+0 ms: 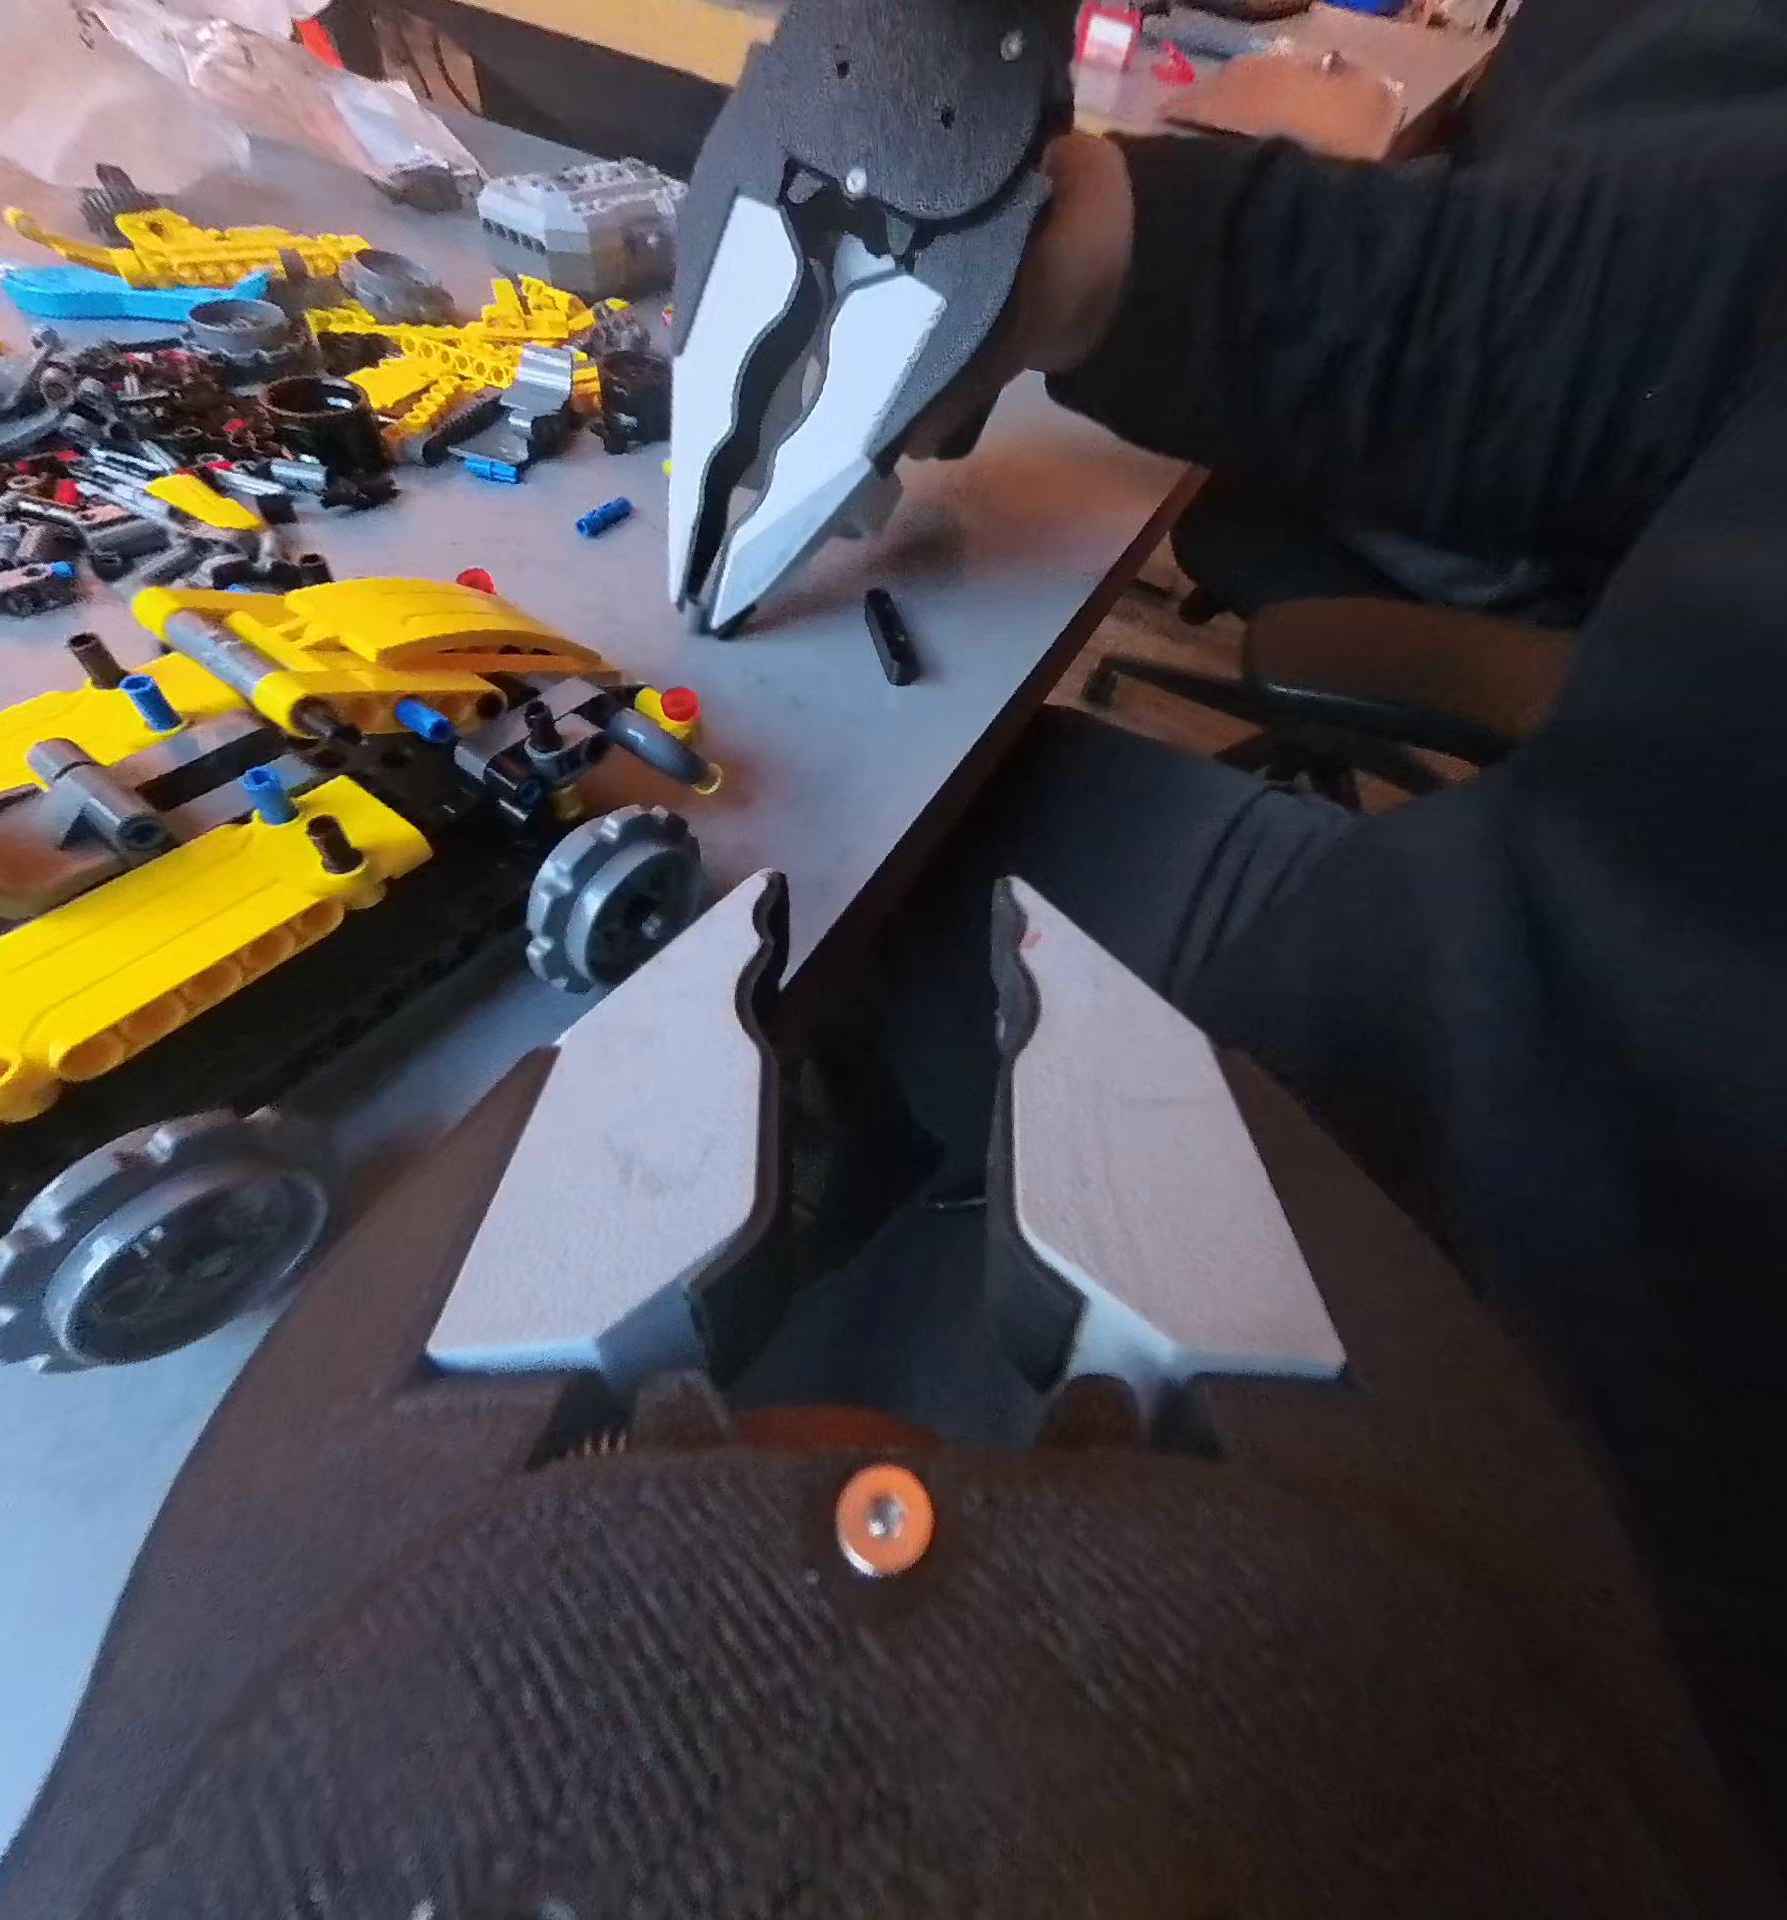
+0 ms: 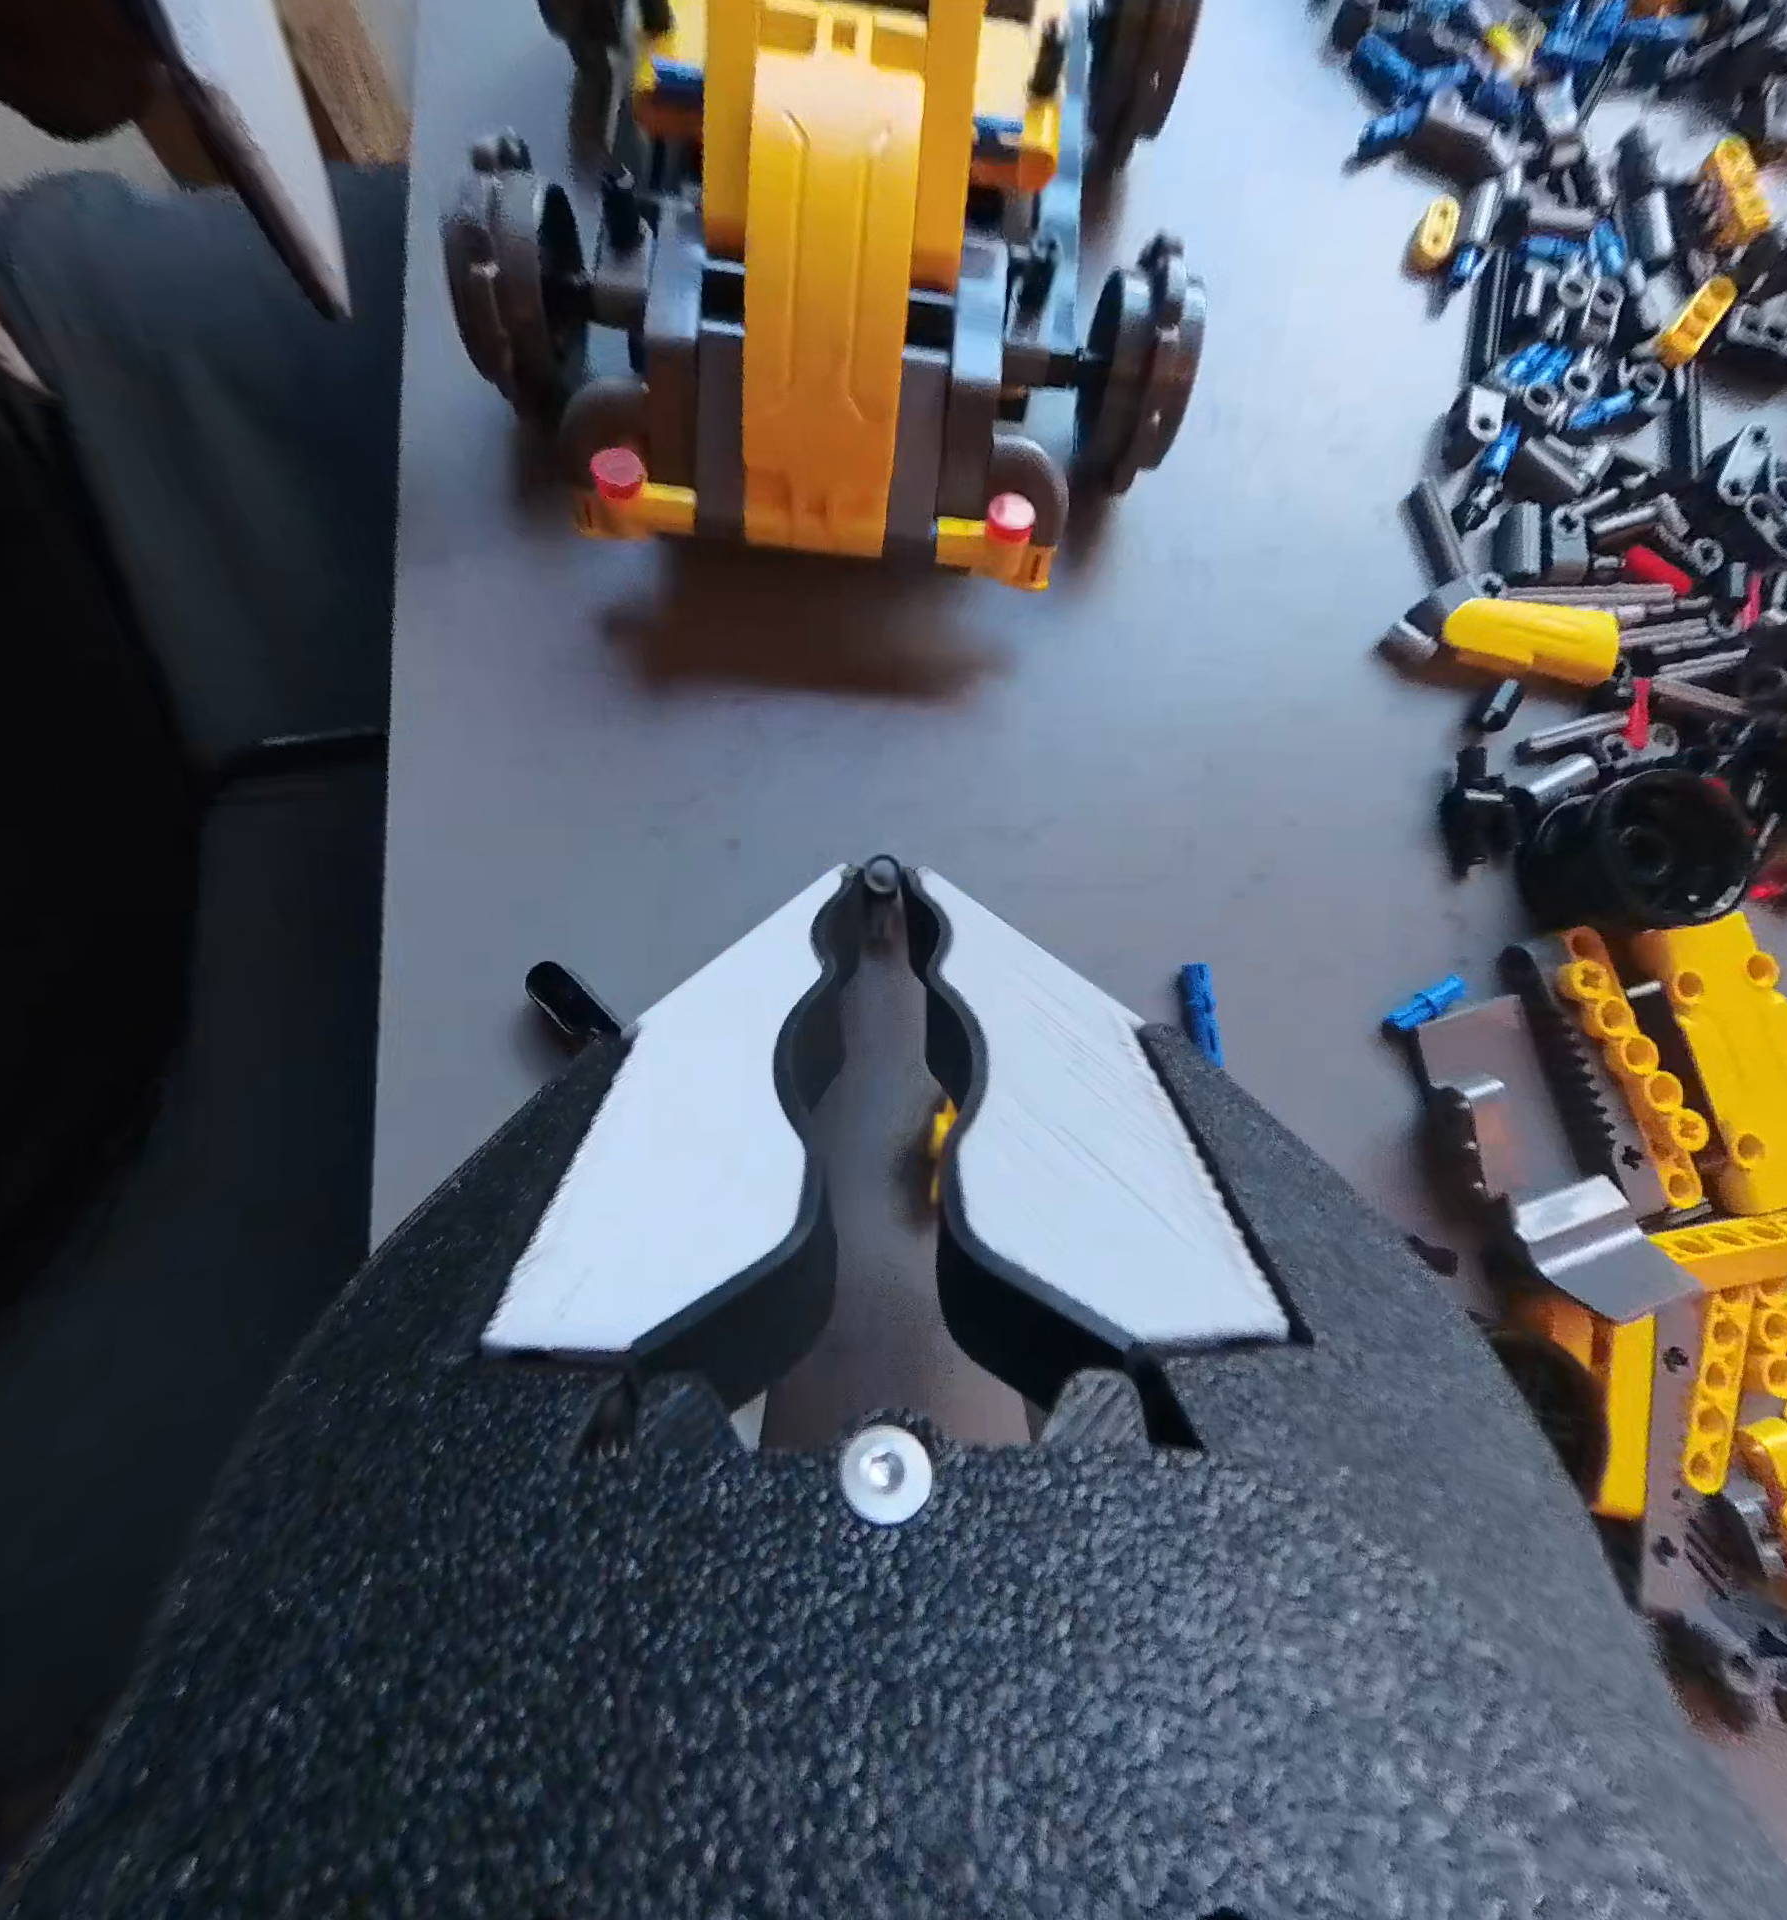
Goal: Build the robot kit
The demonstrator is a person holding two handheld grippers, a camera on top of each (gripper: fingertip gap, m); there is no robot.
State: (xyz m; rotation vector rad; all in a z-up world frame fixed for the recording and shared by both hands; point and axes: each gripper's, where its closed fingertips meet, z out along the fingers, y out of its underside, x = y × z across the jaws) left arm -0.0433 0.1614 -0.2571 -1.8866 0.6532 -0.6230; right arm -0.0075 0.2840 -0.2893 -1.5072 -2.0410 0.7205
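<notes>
Left wrist view: the left tongs (image 1: pixel 884 914) gape wide, holding nothing, poised over the counter (image 1: pixel 847 748) edge beside the yellow car model (image 1: pixel 245 790). Right wrist view: the right tongs (image 2: pixel 881 883) pinch a small black pin (image 2: pixel 881 875) just above the counter, another black pin (image 2: pixel 562 994) lying nearby.
</notes>
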